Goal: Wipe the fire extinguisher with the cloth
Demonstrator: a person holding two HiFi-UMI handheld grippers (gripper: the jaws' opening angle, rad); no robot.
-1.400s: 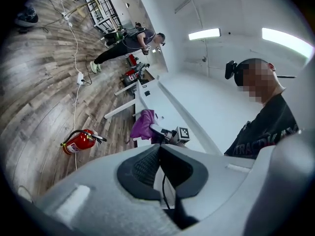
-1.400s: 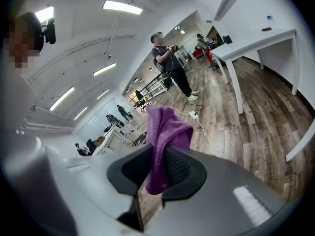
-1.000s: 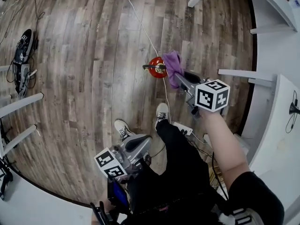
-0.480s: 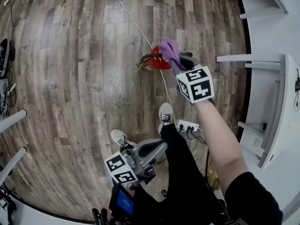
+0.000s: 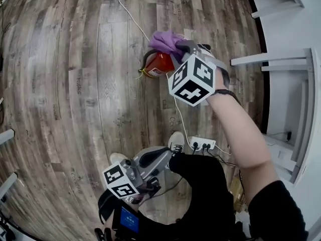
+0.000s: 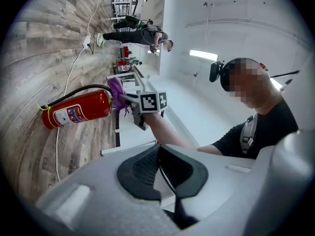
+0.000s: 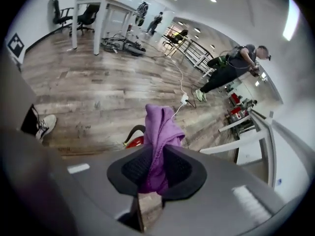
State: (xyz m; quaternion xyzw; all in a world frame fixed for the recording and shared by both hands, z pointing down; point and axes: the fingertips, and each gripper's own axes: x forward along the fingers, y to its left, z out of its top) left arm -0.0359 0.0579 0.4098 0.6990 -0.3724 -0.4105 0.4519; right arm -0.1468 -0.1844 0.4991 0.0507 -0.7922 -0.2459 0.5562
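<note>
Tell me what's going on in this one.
A person holds a gripper in each hand. The right gripper has its jaws clamped on a purple cloth and holds it at the top of a red fire extinguisher, which stands on the wooden floor. The left gripper is shut and empty, held low near the person's body and away from the extinguisher.

no words or numbers you can read here. fire extinguisher (image 6: 78, 109): white label (image 6: 66, 116) with blue and red print, too small for you to make out. upper marker cube (image 5: 193, 80) and lower marker cube (image 5: 120, 179): black-and-white square codes only, no letters. wall marker (image 7: 15, 44): same kind of code.
</note>
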